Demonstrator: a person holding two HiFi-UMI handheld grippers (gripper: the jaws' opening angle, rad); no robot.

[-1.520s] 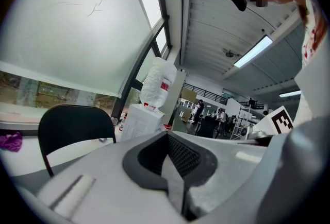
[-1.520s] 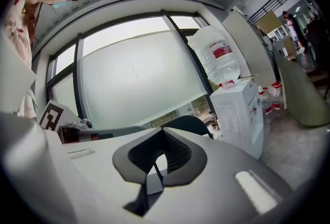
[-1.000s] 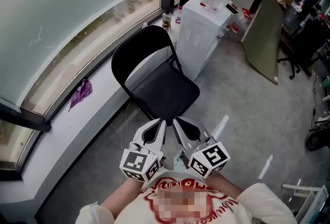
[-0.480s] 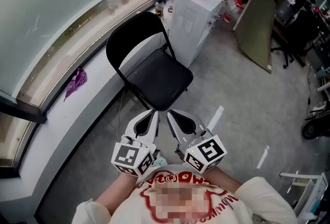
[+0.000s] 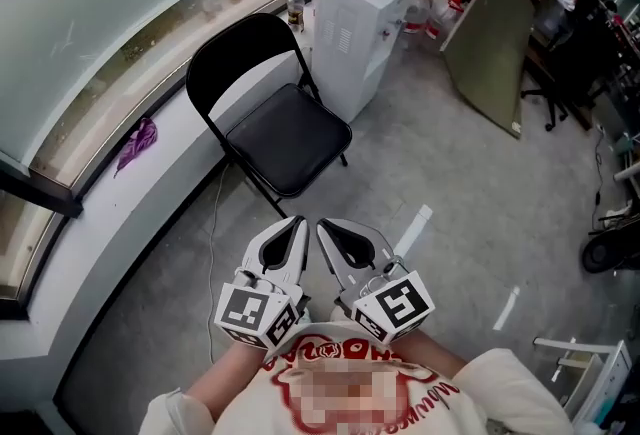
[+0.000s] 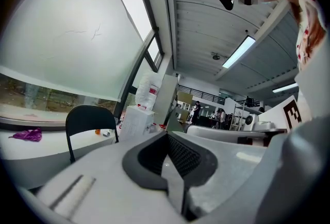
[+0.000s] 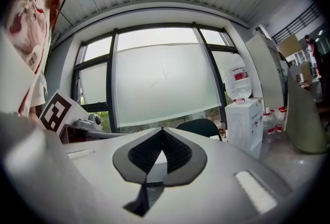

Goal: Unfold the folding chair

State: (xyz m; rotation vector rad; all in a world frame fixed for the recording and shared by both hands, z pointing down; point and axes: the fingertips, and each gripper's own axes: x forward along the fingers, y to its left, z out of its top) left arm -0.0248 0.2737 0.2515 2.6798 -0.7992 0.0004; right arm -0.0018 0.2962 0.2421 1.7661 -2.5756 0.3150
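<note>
Head view looks steeply down; gripper views (seemingly level) share its chair (image 5: 285, 138).

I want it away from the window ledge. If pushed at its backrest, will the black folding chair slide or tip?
Likely light: the folding chair is thin tube with a slim seat. A high push on the backrest may tip it rather than slide it, given slender legs. Standing open, it might fold if lifted by the seat.
</note>
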